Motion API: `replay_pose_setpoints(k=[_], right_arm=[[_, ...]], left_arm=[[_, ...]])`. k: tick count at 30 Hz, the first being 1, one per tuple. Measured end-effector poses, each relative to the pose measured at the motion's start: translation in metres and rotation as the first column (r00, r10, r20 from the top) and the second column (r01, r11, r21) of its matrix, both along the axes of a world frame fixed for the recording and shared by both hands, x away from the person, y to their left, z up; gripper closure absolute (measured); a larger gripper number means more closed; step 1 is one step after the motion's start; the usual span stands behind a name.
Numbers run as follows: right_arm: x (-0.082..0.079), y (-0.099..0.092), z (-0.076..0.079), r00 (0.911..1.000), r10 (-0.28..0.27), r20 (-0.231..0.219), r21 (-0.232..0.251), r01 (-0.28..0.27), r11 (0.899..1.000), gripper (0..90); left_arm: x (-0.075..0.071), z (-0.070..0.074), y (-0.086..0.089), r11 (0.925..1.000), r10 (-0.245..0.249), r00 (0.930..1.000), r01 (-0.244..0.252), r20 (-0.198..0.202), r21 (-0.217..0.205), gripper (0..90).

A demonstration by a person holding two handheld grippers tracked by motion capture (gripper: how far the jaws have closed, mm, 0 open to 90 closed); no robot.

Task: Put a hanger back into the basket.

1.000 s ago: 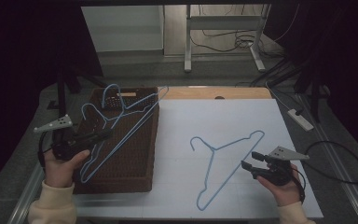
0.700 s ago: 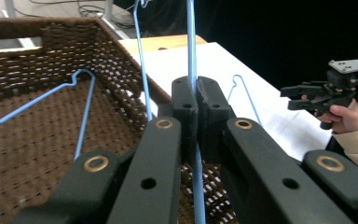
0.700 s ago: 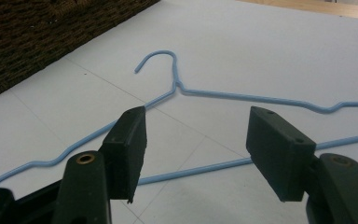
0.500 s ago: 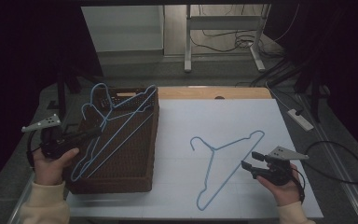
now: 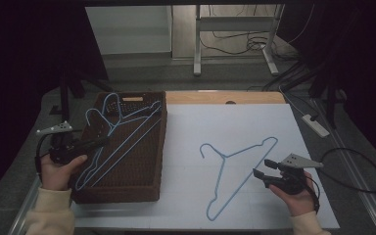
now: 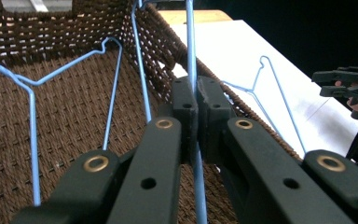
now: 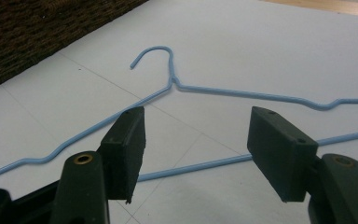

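A brown woven basket (image 5: 160, 147) stands at the left of the table. Inside it my left gripper (image 5: 100, 142) is shut on the wire of a blue hanger (image 5: 127, 132); in the left gripper view the wire (image 6: 189, 42) runs straight up between the pressed pads. A second blue hanger (image 6: 31, 121) lies on the basket floor (image 6: 70, 107). Another blue hanger (image 5: 248, 148) lies flat on the white sheet. My right gripper (image 5: 262, 168) hovers open beside its long bar, touching nothing. In the right gripper view that hanger (image 7: 223, 92) lies just past the gripper (image 7: 196, 149).
A white sheet (image 5: 225, 122) covers the table, with a wooden strip (image 5: 254, 98) showing at its far edge. A power strip (image 5: 316, 125) and a looped black cable (image 5: 357, 166) lie off the right side. Table legs and cables stand on the floor behind.
My left hand has shifted left and down with its hanger, which now sits lower inside the basket instead of jutting over the rim. The right hand has stayed put.
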State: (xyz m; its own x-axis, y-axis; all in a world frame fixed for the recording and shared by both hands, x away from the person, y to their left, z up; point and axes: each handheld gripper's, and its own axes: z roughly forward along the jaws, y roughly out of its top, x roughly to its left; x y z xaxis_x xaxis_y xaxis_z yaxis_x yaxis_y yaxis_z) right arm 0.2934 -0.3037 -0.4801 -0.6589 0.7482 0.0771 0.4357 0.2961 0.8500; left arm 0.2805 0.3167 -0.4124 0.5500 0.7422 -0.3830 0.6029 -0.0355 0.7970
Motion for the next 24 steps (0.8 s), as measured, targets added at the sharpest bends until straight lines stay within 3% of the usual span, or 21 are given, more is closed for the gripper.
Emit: replay_pose_setpoints(k=[9, 15, 24], right_arm=[[0.000, 0.001, 0.000, 1.0000, 0.002, 0.003, -0.001, -0.002, 1.000, 38.0], [0.001, 0.002, 0.000, 1.0000, 0.004, 0.001, 0.002, -0.004, 1.000, 38.0], [0.000, 0.004, 0.001, 0.9999, 0.010, 0.006, -0.001, -0.010, 1.000, 38.0]], left_arm=[[0.018, -0.014, -0.008, 0.9995, -0.018, 0.9968, 0.020, -0.078, 0.026, 85.5], [0.028, -0.017, -0.012, 0.9994, -0.032, 0.9947, 0.034, -0.098, 0.012, 85.5], [0.034, -0.012, -0.004, 0.9923, 0.008, 0.9903, 0.010, -0.139, 0.123, 86.4]])
